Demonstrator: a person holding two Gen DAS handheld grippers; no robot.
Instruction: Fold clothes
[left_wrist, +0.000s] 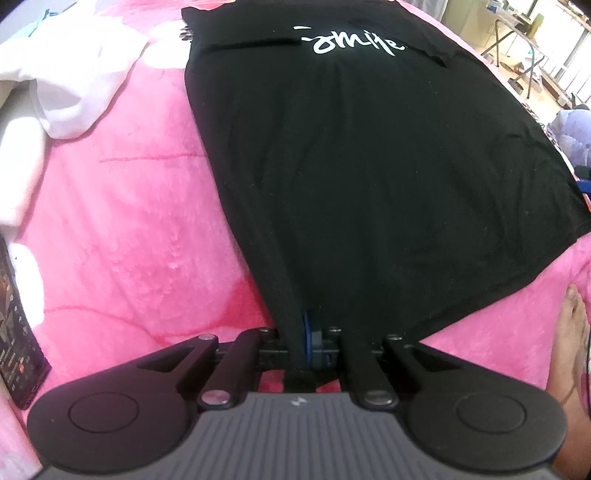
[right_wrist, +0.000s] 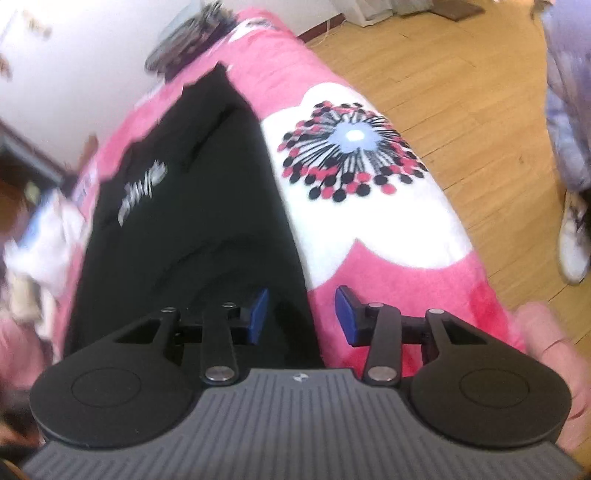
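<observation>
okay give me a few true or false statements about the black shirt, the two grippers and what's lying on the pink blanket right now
1. The left gripper is shut on the black shirt. True.
2. The right gripper is clamped on the shirt too. False: its blue pads stand apart, with nothing between them.
3. The shirt carries white lettering. True.
4. The shirt lies on a plain green sheet. False: it lies on a pink blanket with a white flower print.
5. A white garment lies on the blanket, to the left of the shirt in the left wrist view. True.
</observation>
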